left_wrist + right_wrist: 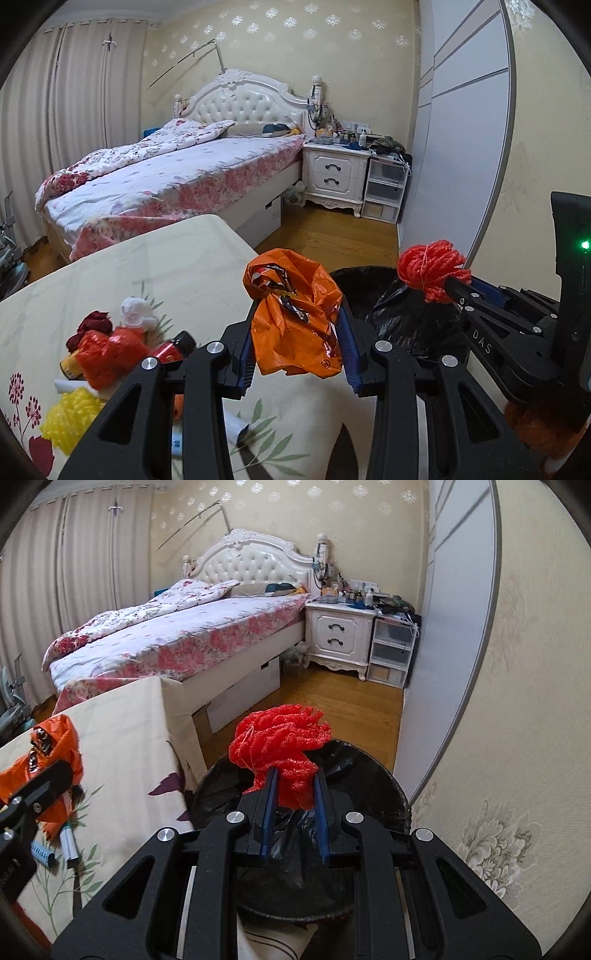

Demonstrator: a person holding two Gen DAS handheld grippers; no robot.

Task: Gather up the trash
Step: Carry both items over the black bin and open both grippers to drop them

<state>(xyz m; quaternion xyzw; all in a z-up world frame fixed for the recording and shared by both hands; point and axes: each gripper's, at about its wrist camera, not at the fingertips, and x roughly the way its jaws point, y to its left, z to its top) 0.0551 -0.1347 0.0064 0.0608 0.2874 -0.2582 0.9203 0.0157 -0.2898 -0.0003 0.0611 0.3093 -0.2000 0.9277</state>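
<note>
Left claw (297, 325) pinches orange bag (295, 314); right claw (293, 790) clamps red netting (284, 753) above bin (373, 771).

1. The orange bag (295, 317) is showing as thin, crinkled, glossy plastic.
2. The red net (282, 753) is looking like rough, matt foam mesh.
3. The bin liner (343, 771) is gleaming as black, wrinkled plastic film.
4. The left gripper (297, 350) and right gripper (293, 812) are showing matt black plastic with shiny metal rivets.
5. The tablecloth (147, 266) is lying as smooth, matt printed cloth.
6. The floor (332, 232) is shining as polished wood.
</note>
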